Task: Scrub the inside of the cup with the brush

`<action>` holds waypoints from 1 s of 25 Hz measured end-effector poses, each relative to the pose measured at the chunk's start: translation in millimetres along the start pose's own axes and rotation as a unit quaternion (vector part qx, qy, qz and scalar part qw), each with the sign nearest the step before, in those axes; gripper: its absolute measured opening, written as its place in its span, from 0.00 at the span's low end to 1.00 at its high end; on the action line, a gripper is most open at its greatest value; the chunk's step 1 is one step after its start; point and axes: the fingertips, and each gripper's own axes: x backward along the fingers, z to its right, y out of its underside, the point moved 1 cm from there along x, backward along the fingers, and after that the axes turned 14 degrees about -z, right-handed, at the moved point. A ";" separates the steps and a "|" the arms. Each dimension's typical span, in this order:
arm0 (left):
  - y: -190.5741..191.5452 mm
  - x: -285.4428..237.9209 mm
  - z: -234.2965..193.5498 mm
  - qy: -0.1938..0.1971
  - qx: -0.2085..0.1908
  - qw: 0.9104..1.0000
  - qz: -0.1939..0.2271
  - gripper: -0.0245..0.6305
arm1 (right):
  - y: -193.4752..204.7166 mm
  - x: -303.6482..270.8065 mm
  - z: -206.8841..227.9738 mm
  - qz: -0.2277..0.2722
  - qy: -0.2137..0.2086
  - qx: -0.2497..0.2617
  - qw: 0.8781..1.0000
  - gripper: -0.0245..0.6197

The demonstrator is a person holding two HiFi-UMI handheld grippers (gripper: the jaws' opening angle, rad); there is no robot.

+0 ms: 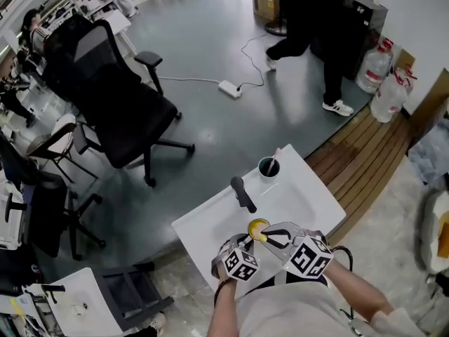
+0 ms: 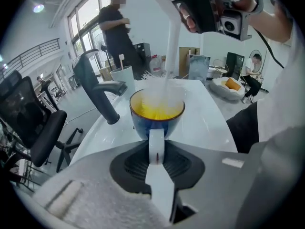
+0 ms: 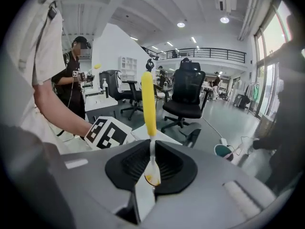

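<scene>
Two grippers, one brush [image 3: 148, 104], two cups; the left gripper [image 2: 156, 148] pinches the white handle of the blue cup [image 2: 157, 109] just ahead of it — yellow inside; the right gripper [image 3: 151, 166] clamps the brush's thin end — yellow stem, white bristles down in that cup; the other cup [image 1: 269, 167] stands far beyond both.
</scene>
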 end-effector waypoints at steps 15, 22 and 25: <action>-24.9 13.9 7.8 0.012 -0.009 0.999 0.031 0.13 | -30.7 26.7 26.3 0.087 0.102 0.024 0.991 0.10; -14.4 9.9 6.8 0.004 -0.011 1.000 0.019 0.13 | 6.3 27.3 32.3 0.041 0.075 -0.021 0.996 0.10; -8.3 9.4 -5.3 -0.006 -0.001 1.000 0.014 0.13 | 18.5 24.7 24.0 0.017 0.051 -0.031 0.998 0.10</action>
